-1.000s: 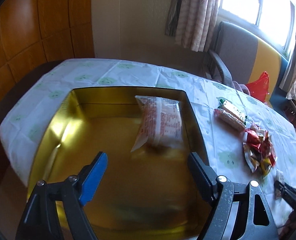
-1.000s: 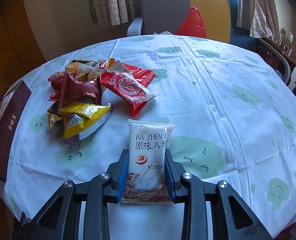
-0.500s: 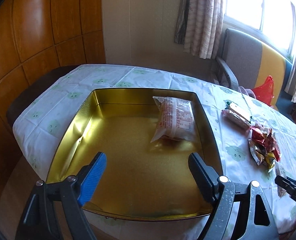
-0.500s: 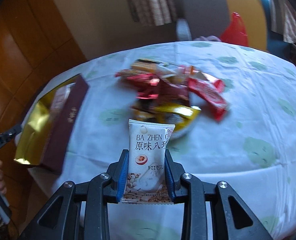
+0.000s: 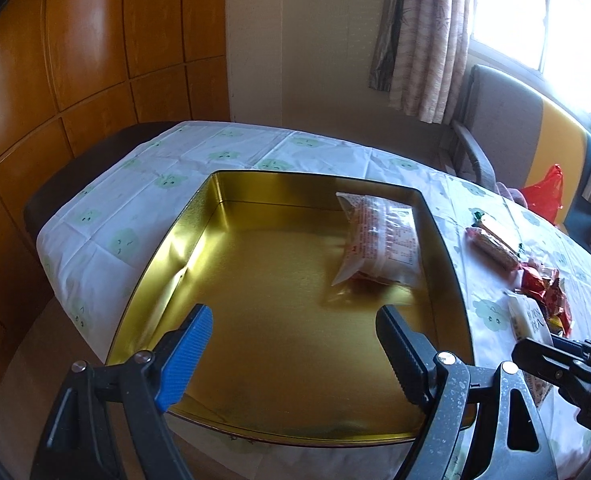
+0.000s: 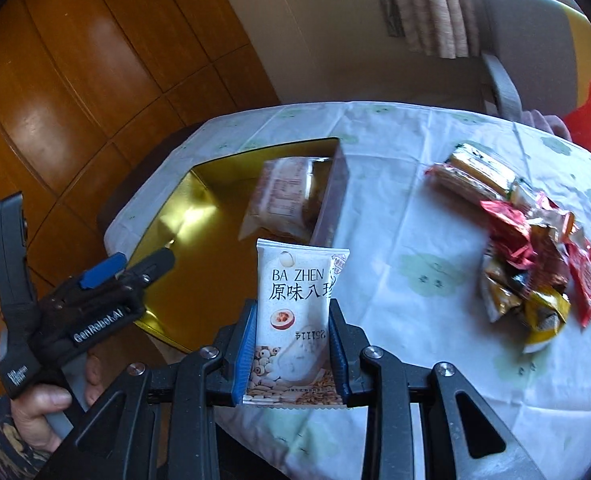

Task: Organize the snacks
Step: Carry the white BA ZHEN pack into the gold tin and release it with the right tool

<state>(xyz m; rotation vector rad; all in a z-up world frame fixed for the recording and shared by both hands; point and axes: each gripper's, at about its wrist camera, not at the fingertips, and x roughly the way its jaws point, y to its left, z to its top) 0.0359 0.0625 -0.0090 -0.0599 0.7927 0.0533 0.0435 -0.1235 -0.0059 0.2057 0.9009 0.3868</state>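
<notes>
The right hand-held gripper is clamped on the lower half of a white snack packet printed "BA ZHEN", holding it upright above the near edge of the desk, just beside the gold tin. The left hand-held gripper, gripped by a person's hand, hangs over the tin's near end with its jaws wide apart and nothing between them. One clear packet lies in the tin's far right corner, and a heap of loose snacks sits on the patterned cloth to the tin's right.

Window glare blown out, tin glinting (fisheye edges dark).
</notes>
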